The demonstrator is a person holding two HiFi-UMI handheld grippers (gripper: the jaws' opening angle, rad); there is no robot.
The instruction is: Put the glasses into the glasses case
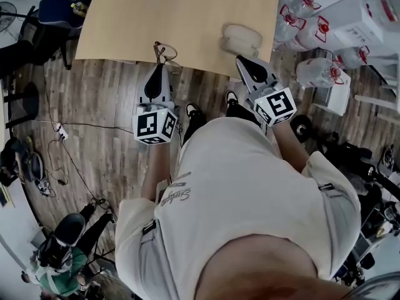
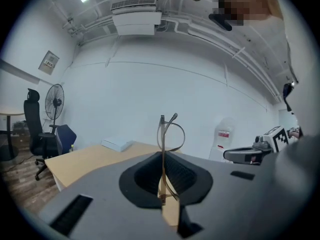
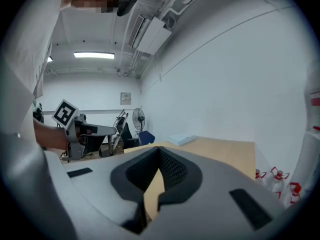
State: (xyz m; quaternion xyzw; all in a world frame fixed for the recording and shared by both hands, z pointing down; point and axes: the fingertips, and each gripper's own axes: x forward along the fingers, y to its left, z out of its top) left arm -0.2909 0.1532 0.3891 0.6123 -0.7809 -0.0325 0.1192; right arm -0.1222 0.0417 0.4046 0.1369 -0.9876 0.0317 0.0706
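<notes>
The premises presented as an office-type workroom. Noted were a plain wooden table (image 1: pixel 181 17) on a wood-plank floor (image 1: pixel 106 136), a black office chair (image 2: pixel 35 129) beside a pedestal fan (image 2: pixel 54 103), and a wall-mounted air-conditioning unit (image 2: pixel 134 20) with a strip ceiling light (image 3: pixel 94 55) on bare white walls. Large water bottles (image 1: pixel 319 70) and a power strip (image 1: pixel 60 129) lay on the floor

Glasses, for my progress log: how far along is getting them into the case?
Done: the glasses are gripped in the shut left hand-held gripper, held up by the table's front edge. In hand: getting them over to the case. Left: the pale case lies on the table beside the shut, empty right hand-held gripper; the glasses are not in it yet.
</notes>
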